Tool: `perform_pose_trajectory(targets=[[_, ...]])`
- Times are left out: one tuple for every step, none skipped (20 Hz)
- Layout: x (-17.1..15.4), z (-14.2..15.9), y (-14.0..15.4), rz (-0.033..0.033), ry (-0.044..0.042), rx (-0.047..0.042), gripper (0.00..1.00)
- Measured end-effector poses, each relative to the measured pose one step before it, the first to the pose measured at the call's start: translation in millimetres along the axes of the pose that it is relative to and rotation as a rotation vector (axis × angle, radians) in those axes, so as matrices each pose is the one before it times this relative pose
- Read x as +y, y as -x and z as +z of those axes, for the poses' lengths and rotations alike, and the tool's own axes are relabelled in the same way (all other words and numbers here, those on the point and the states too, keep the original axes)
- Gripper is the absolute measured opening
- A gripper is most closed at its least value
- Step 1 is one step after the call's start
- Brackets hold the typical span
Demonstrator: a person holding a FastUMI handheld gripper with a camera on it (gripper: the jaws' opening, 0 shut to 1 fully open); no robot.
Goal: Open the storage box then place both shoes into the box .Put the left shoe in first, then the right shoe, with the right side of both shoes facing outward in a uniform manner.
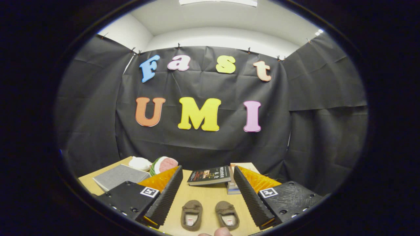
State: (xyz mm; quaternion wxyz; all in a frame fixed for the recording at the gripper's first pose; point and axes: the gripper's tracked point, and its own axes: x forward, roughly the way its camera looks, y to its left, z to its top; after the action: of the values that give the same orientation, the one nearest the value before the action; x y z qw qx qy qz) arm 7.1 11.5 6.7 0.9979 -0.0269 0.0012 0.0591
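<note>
Facing two brown shoes [210,214] side by side on the desk [205,196], between my fingers, I hold my gripper [207,179] spread wide and empty. A grey box [119,176] lies beyond-left; grabbing the wrong shoe first would spoil the order.

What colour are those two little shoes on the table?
Both shoes are brown, moccasin-style, seen best in the gripper view, lying between the open hand-held gripper's fingers.
</note>
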Motion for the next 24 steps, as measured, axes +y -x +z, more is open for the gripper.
perform_pose_trajectory(targets=[[3.39, -1.31, -1.39, 0.01273, -0.00001, 0.00652, 0.95], [3.36, -1.32, -0.59, 0.01469, -0.00153, 0.0048, 0.95], [3.5, 0.84, -1.29, 0.00946, -0.00144, 0.00251, 0.95], [1.08, -0.55, -2.73, 0.0098, -0.00144, 0.00093, 0.95], [3.57, -0.14, -1.49, 0.0104, 0.00019, 0.00324, 0.95], [3.83, -0.29, -0.81, 0.01075, 0.00064, 0.00031, 0.95], [3.04, 1.63, -0.23, 0.01018, 0.00116, -0.00145, 0.95], [2.79, -0.76, -2.19, 0.0098, 0.00074, -0.00012, 0.95], [3.34, 0.87, -0.61, 0.00985, 0.00063, -0.00061, 0.95], [3.69, -0.47, -1.74, 0.00867, -0.00121, 0.00245, 0.95], [4.44, -1.57, -1.17, 0.01455, -0.005, 0.00427, 0.95], [4.8, -1.91, -0.8, 0.01672, -0.0055, 0.00609, 0.95], [4.25, -2.08, -1.67, 0.01464, -0.00725, 0.00666, 0.95], [4.02, -2.86, -1.99, 0.01469, -0.00938, 0.00801, 0.95], [5.92, -3.39, -2.88, 0.02374, -0.01371, 0.01077, 0.95], [10.06, -6.92, -2.76, 0.03684, -0.01747, 0.02019, 0.95], [8.82, -7.6, -3.1, 0.03433, -0.02142, 0.02386, 0.95], [4.84, -6.41, -4.13, 0.02398, -0.02446, 0.02071, 0.95], [7.59, -8.76, -4.47, 0.03215, -0.02756, 0.02304, 0.95], [8.81, -12.57, -6.39, 0.02457, -0.02903, 0.02954, 0.95], [7.49, -11.7, -6.1, 0.03079, -0.03221, 0.03611, 0.95], [8.36, -14.59, -8.75, 0.03394, -0.03518, 0.03812, 0.95], [8.79, -15.06, -8.74, 0.03583, -0.03822, 0.04531, 0.95], [6.31, -15.56, -8.13, 0.03831, -0.04224, 0.04481, 0.95]])
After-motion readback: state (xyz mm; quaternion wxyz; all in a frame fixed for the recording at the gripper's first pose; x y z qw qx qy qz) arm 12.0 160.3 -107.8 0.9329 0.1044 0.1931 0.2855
